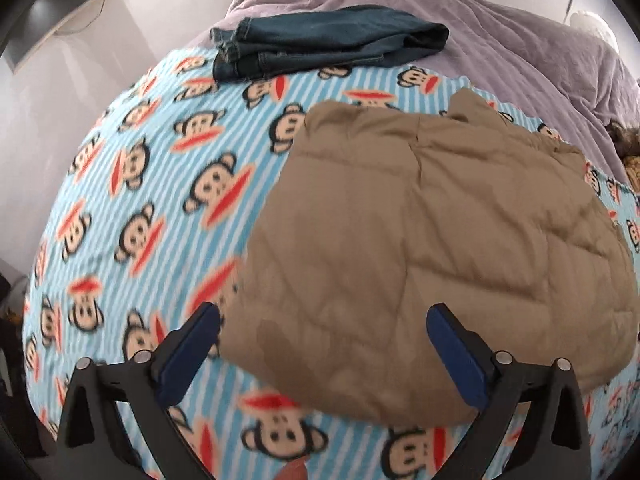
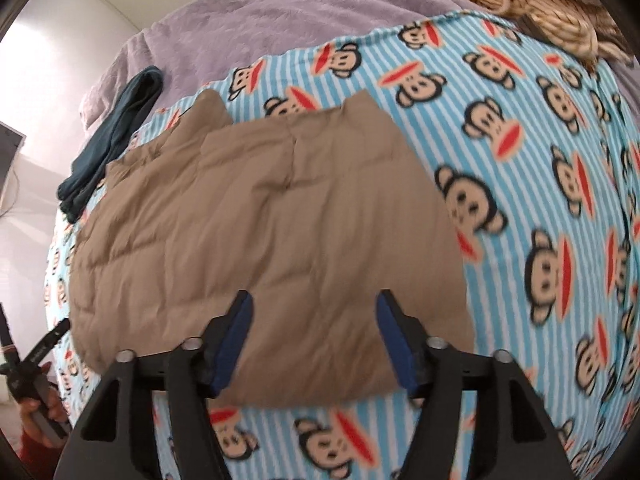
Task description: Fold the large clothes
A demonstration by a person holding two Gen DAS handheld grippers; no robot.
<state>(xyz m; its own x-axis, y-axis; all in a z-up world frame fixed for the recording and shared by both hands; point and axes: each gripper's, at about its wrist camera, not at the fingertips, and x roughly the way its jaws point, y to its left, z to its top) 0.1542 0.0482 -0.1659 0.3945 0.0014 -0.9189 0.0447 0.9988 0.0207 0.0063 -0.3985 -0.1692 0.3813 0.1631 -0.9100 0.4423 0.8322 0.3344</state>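
A tan quilted garment (image 2: 264, 236), probably a padded jacket though motion blur softens its seams, lies folded into a flat, broad rectangle on the monkey-print striped blanket (image 2: 520, 128). Its long axis runs side to side across the right wrist view, with two small raised tabs on its far edge pointing away toward the purple bedspread (image 2: 248, 16). The right gripper (image 2: 314, 320) hovers over the garment's near edge, jaws spread wide and holding nothing. The left gripper (image 1: 322, 330) hangs over the garment's near left corner, jaws likewise wide apart and empty. Folded dark jeans (image 1: 320, 40) lie well apart at the blanket's far edge, and a cream knitted throw (image 2: 540, 20) sits at the far right.
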